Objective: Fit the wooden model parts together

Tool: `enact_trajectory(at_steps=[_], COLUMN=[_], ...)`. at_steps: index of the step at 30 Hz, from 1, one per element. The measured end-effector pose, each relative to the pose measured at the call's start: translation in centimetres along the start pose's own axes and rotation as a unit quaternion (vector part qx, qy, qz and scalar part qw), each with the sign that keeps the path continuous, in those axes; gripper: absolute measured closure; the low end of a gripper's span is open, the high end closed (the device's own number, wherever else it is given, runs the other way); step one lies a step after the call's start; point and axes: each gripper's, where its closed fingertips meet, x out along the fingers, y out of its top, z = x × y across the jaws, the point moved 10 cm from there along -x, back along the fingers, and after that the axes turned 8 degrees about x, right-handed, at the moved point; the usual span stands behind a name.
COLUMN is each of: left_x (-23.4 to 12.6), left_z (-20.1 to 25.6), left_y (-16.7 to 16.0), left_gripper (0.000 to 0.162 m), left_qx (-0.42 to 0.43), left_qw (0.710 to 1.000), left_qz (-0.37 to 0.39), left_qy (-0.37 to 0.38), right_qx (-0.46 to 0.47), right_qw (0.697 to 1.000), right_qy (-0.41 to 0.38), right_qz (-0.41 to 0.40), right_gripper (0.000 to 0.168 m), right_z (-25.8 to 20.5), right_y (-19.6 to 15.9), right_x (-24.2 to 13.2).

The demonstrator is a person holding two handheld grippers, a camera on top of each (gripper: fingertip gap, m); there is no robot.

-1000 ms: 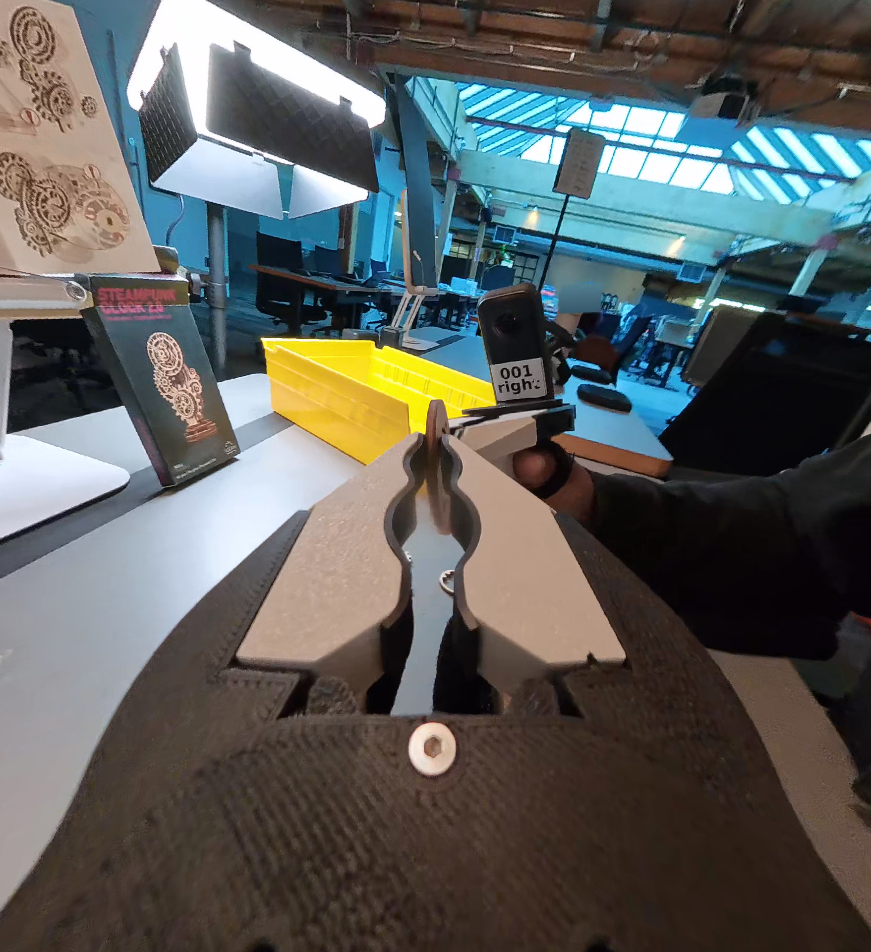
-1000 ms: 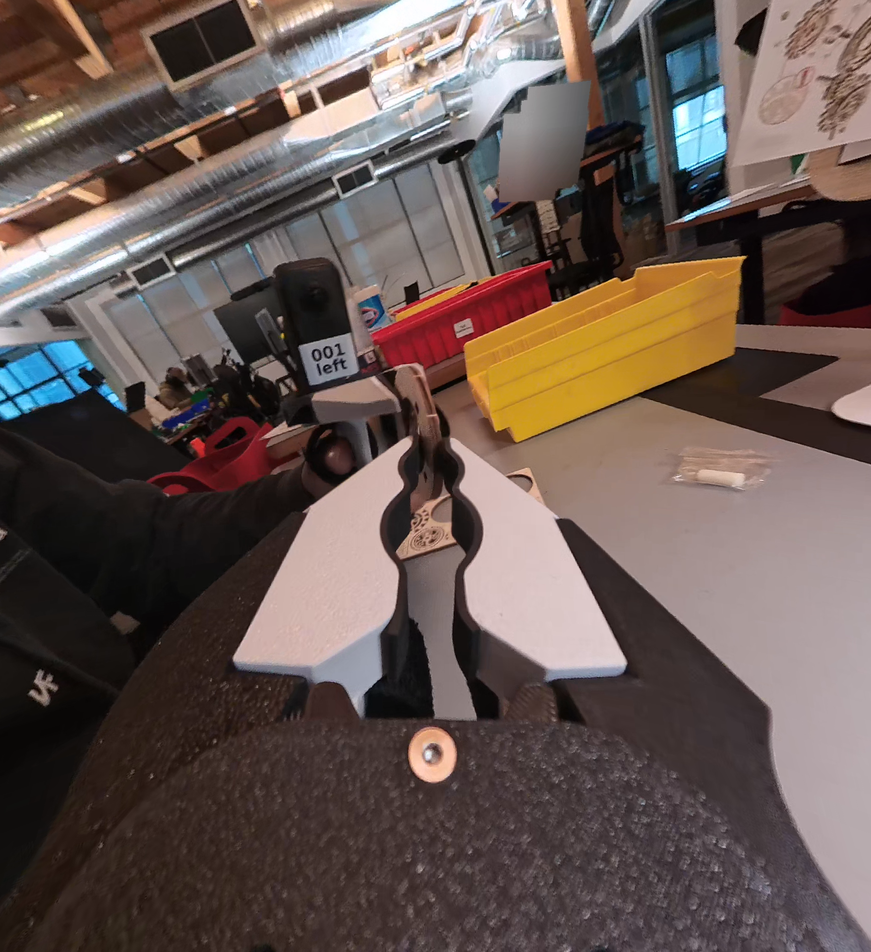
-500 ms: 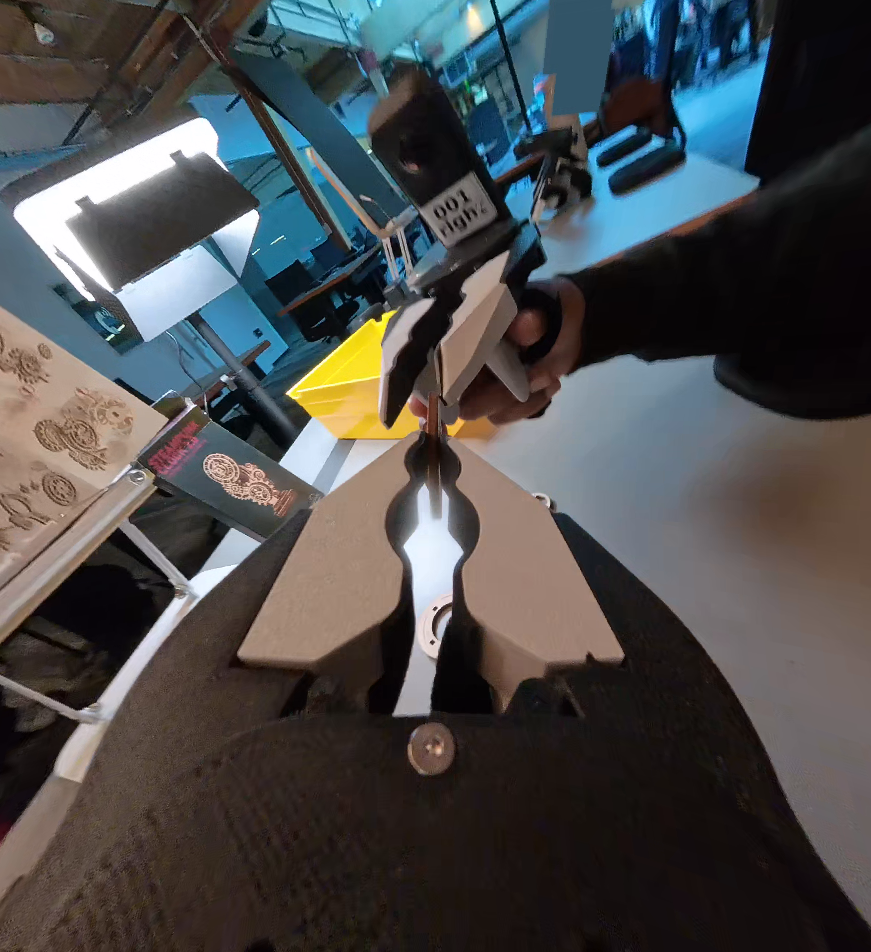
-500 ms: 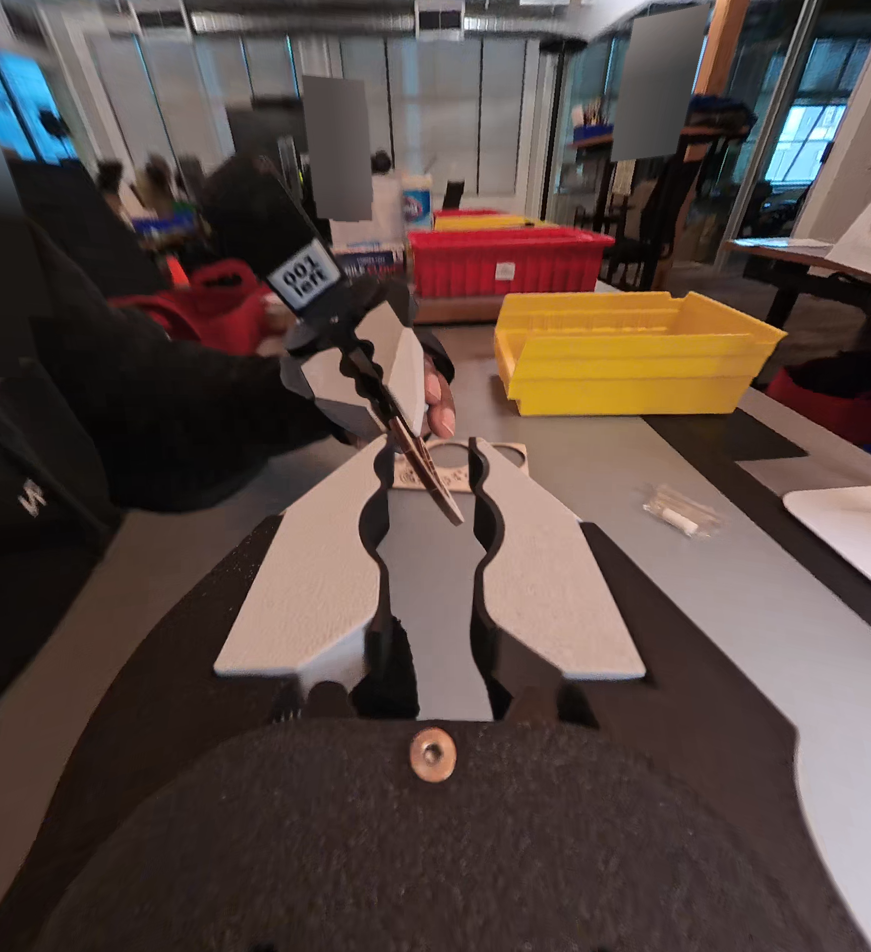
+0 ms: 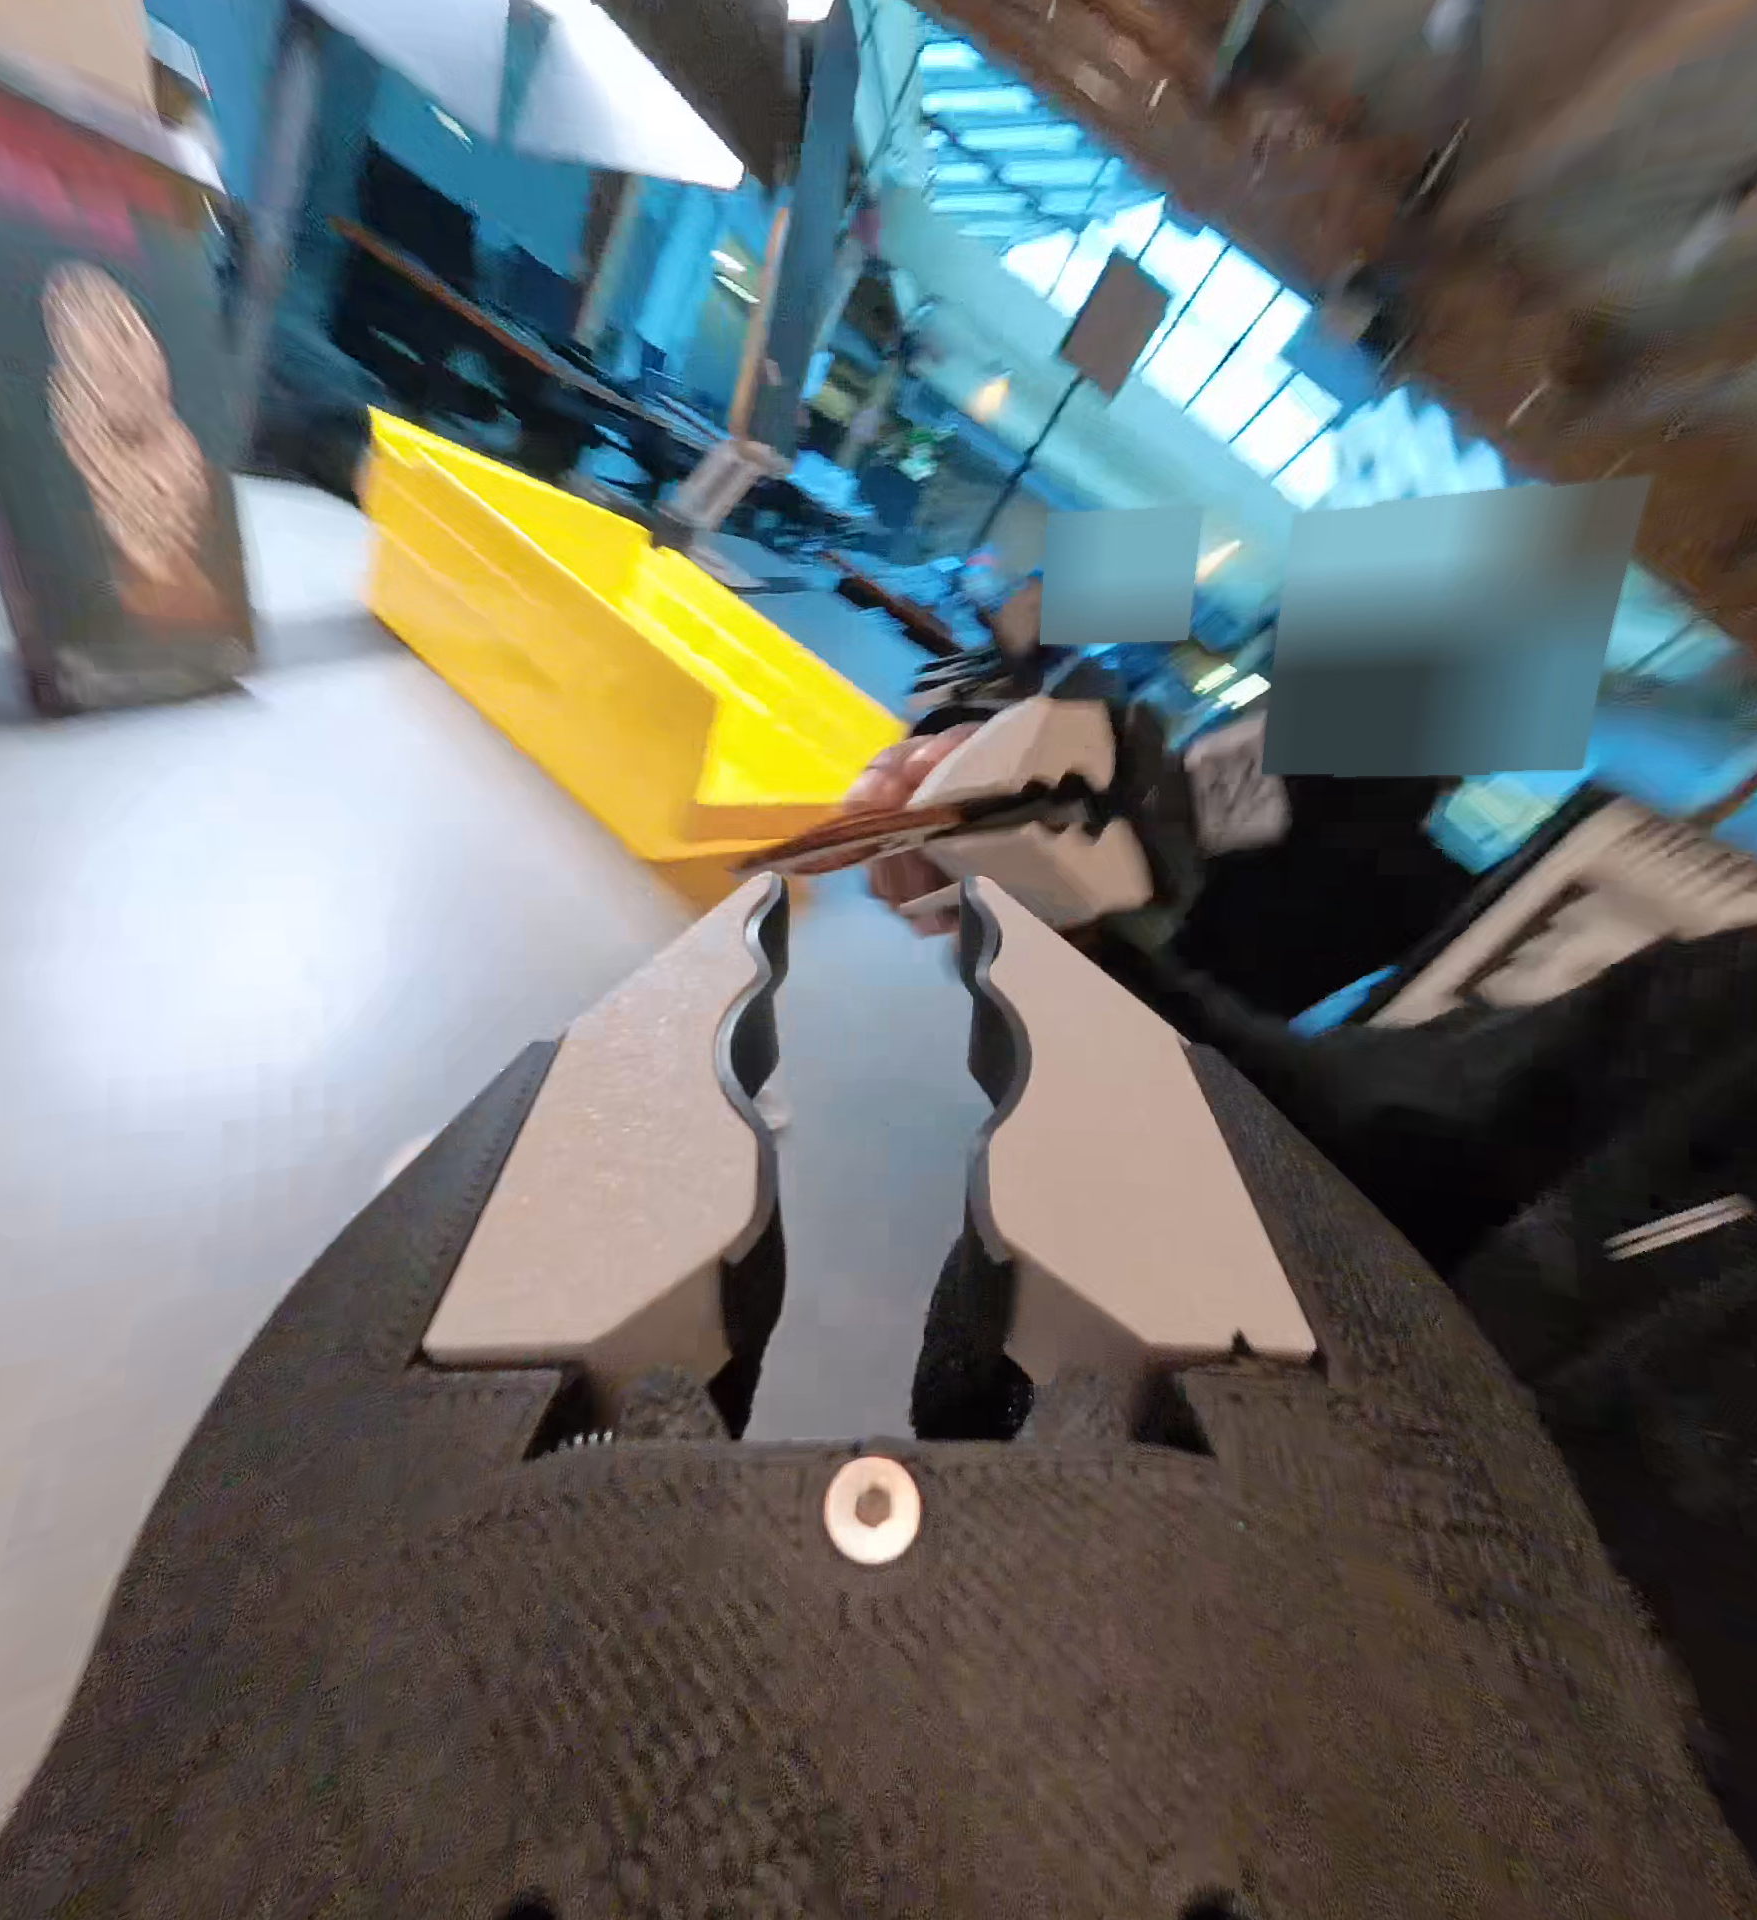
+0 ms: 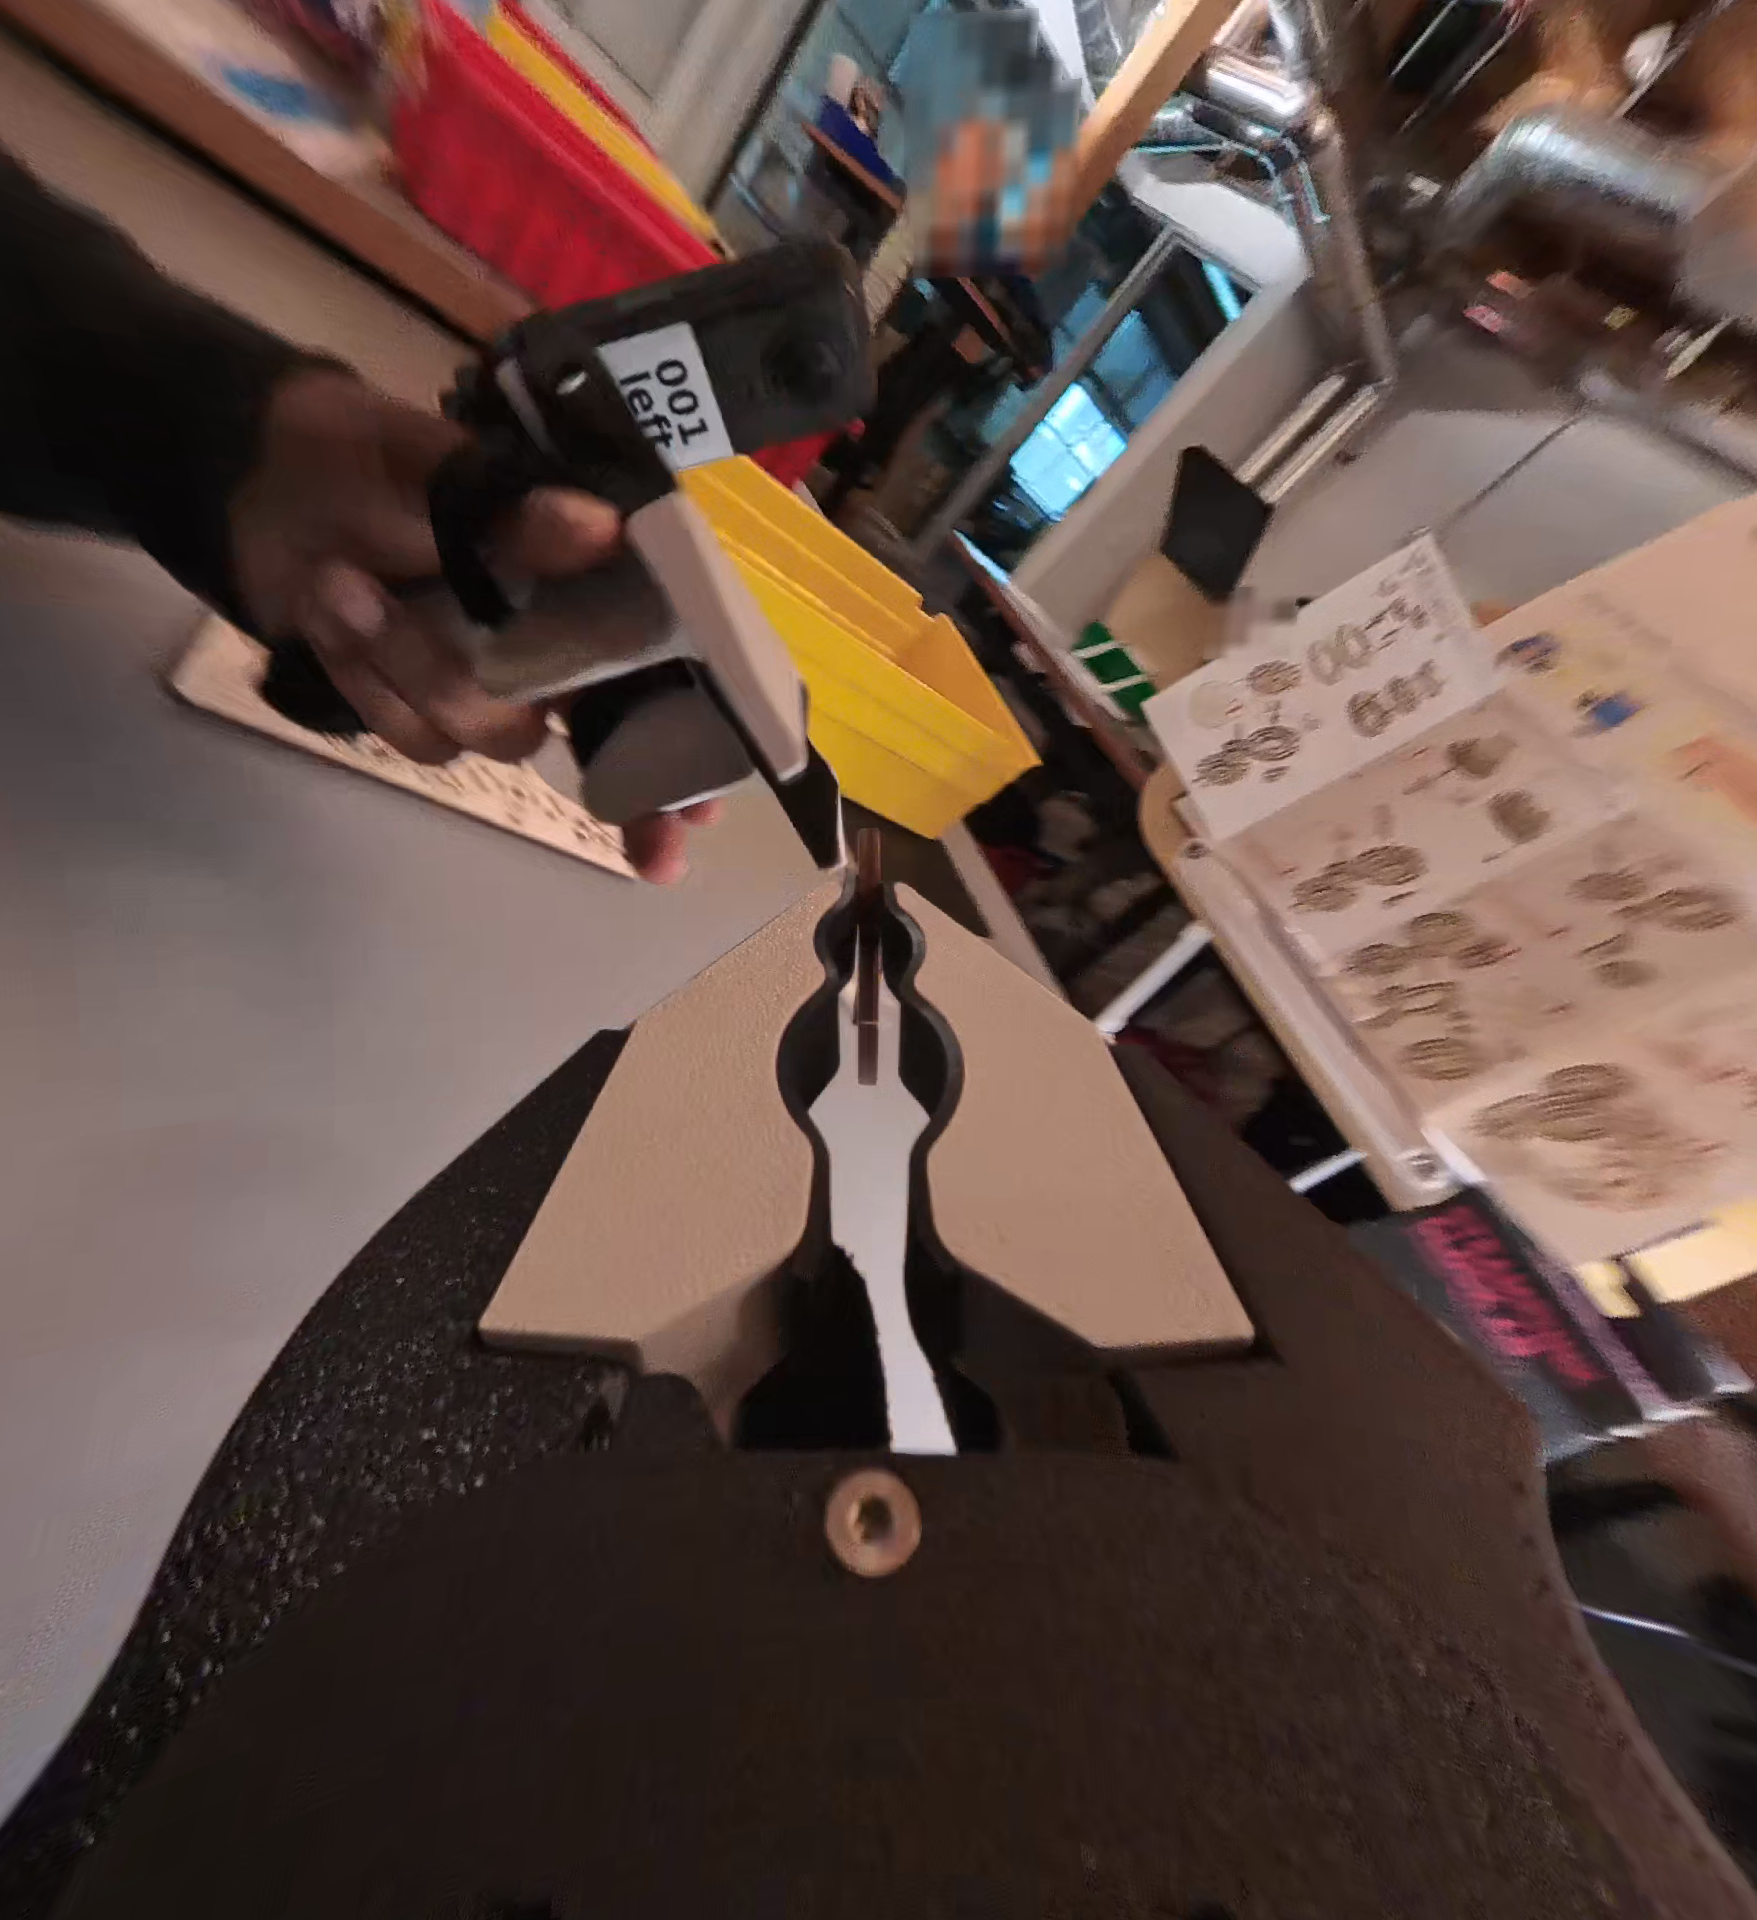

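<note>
Clearly, my left gripper (image 5: 869, 925) stood well open with nothing between its fingers, only the grey table (image 5: 178, 935) showing through the gap. My right gripper (image 6: 869, 914) was closed tight on a thin wooden model part (image 6: 868, 977), which I saw edge-on in the right wrist view as a dark narrow strip pinched near the fingertips. In the left wrist view the same part stuck out sideways from the right gripper, flat and brown, just beyond the tips of my open left fingers; the motion blur was strong, so I could not tell if it was one piece or two already joined. In the right wrist view the left gripper hung just above the top edge of the part, near it but, as far as I could judge, not touching. On the table behind my left hand (image 6: 386, 613) lay a flat wooden parts sheet (image 6: 417, 769), and the yellow bin (image 6: 884, 686) stood farther back, with the instruction pages (image 6: 1476, 883) at the right side. I judged that the part was now carried by the right side only, and the fitting step was between two grips. The next move asked me to take another piece, probably from the sheet, or to seize this part again, and to line it up carefully before pressing, because such thin wood can snap easily.
</note>
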Motion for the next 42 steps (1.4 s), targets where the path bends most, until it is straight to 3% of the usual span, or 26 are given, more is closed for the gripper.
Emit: enact_trajectory(at_steps=[2, 5, 9, 13, 16, 19, 22, 24, 34, 42], left_x=[0.6, 1.3, 1.2, 0.7, 0.7, 0.6, 0.6, 0.7, 1.9, 1.3], left_z=[-0.6, -1.0, -1.3, -1.5, -1.1, -0.7, 0.0, 0.6, 2.6, 1.9], left_y=[-0.8, -1.9, -2.2, -1.8, -1.5, -1.3, -0.9, -0.9, -1.9, -1.5], left_gripper=[0.129, 0.127, 0.141, 0.146, 0.148, 0.152, 0.152, 0.152, 0.152, 0.16], left_qx=[-0.122, -0.212, -0.224, -0.192, -0.122, -0.025, 0.069, 0.125, 0.29, 0.262], left_qw=[0.991, 0.974, 0.971, 0.979, 0.992, 0.999, 0.995, 0.988, 0.948, 0.956], left_qz=[0.031, 0.061, 0.068, 0.063, 0.044, 0.01, -0.023, -0.041, -0.111, -0.104], left_qy=[-0.041, -0.06, -0.046, -0.032, -0.008, 0.035, 0.068, 0.081, 0.07, 0.074], right_qx=[-0.086, -0.178, -0.216, -0.193, -0.128, 0.003, 0.196, 0.276, 0.34, 0.378], right_qw=[0.995, 0.981, 0.972, 0.977, 0.99, 0.999, 0.977, 0.954, 0.921, 0.892], right_qy=[-0.038, -0.071, -0.083, -0.081, -0.052, 0.012, 0.085, 0.12, 0.189, 0.246], right_qz=[-0.019, -0.032, -0.037, -0.041, -0.036, -0.034, -0.005, 0.015, 0.003, 0.022], right_gripper=[0.167, 0.168, 0.168, 0.168, 0.165, 0.162, 0.144, 0.144, 0.159, 0.166], right_z=[-1.3, -2.9, -3.5, -2.9, -2.5, -1.5, 0.5, 1.3, 0.9, 2.1], right_y=[-0.1, -0.3, -0.4, -0.9, -1.3, -2.2, -2.5, -2.5, -2.8, -3.2], right_x=[0.8, 1.8, 2.3, 2.1, 2.1, 2.0, 1.4, 1.1, 1.5, 0.3])
